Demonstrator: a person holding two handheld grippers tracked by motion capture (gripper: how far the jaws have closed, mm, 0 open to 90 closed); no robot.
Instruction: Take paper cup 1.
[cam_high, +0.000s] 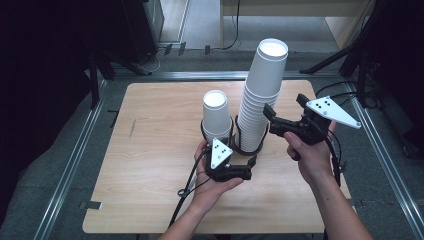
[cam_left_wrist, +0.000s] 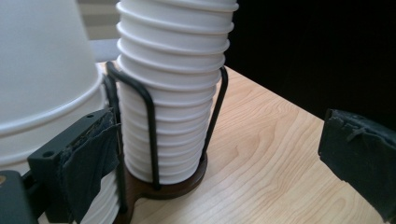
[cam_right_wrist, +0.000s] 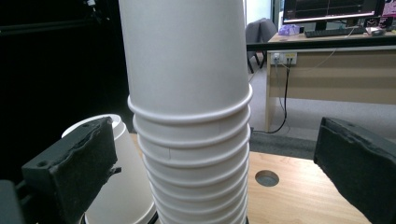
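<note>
A tall stack of upturned white paper cups stands in a black wire holder on a dark round base. A short stack of the same cups stands beside it on the left. My left gripper is low at the foot of the tall stack, open, with nothing between its pads. My right gripper is higher, at the tall stack's right side. It is open, and the stack fills the gap ahead of its jaws. The short stack shows past its left pad.
The holder sits mid-table on a light wooden tabletop edged by metal rails. A small round hole is in the tabletop behind the stacks. A desk with cables stands beyond the table.
</note>
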